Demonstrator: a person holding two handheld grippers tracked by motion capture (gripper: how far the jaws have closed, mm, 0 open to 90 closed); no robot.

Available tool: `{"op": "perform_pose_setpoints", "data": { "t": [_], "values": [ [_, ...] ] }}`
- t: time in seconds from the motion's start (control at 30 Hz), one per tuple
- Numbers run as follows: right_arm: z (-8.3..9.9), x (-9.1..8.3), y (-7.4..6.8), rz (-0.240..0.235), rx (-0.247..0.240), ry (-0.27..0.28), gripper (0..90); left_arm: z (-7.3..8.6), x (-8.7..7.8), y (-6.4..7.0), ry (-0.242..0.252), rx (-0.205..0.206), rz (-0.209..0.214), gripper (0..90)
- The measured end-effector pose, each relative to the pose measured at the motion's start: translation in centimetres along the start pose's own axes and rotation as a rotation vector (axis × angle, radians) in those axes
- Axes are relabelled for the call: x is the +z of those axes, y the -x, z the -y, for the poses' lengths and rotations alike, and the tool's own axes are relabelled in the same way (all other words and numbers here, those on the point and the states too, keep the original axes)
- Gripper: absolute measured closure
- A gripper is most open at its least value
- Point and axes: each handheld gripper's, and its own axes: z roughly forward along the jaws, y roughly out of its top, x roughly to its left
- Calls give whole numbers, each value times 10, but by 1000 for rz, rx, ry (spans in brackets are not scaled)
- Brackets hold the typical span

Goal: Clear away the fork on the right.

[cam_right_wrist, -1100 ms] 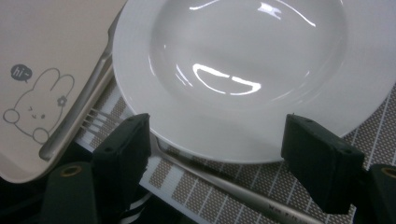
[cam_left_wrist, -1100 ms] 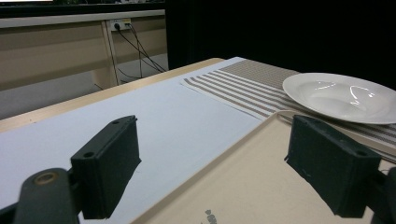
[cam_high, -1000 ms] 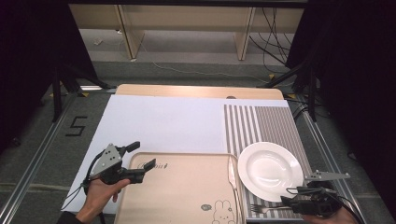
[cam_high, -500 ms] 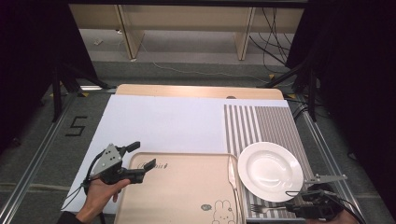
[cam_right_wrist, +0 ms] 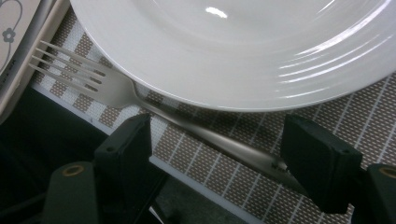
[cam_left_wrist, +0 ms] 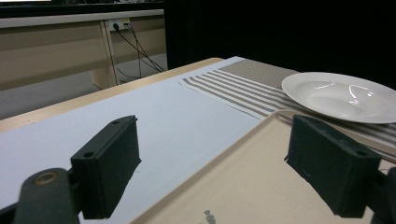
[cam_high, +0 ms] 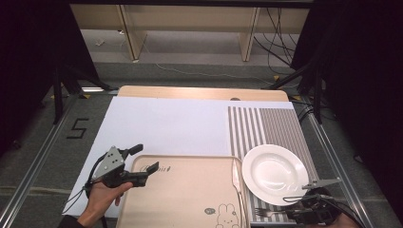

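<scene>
A metal fork point(cam_right_wrist: 116, 91) lies on the striped placemat point(cam_right_wrist: 210, 154) beside the rim of a white plate point(cam_right_wrist: 243, 46), tines toward a beige tray. My right gripper point(cam_right_wrist: 224, 158) is open low over the mat, with the fork's handle running between its jaws. From above, the fork point(cam_high: 263, 212) sits just below the plate point(cam_high: 274, 173), and the right gripper point(cam_high: 309, 211) is at the table's near right edge. My left gripper point(cam_high: 142, 162) is open, held at the tray's point(cam_high: 185, 199) far left corner. Its own view looks across the tray point(cam_left_wrist: 243, 186) with the left gripper point(cam_left_wrist: 219, 163) holding nothing.
A pale knife point(cam_high: 236, 175) lies along the tray's right side. A white sheet point(cam_high: 166, 126) covers the table's left and middle, and the striped placemat point(cam_high: 266, 126) covers the right. Metal rails run along both table sides. Wooden shelving stands beyond the far edge.
My right gripper has slid a little toward the near edge of the table and now straddles the fork's handle. The left gripper and hand have stayed put.
</scene>
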Motion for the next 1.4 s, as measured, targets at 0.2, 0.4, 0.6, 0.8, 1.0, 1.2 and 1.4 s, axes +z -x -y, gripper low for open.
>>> {"op": "perform_pose_setpoints", "data": {
  "t": [0.2,0.4,0.6,0.8,1.0,1.2,1.4],
  "values": [
    [-2,5,-1,-19,-11,-5,264,0,0,0,-3,3,2,162],
    [-3,10,-4,-41,-6,-27,268,0,1,0,3,1,11,162],
    [-6,15,-8,-40,-24,-33,274,0,1,0,3,1,10,162],
    [-7,19,-8,-16,-94,-34,291,0,1,1,-5,0,5,162],
    [-8,19,-10,5,-111,-46,361,0,1,1,-6,1,4,162],
    [-11,19,-16,75,-191,-109,441,0,1,1,-7,1,5,162],
    [-12,19,-19,83,-231,-134,483,1,1,1,-8,1,5,162]
  ]
}}
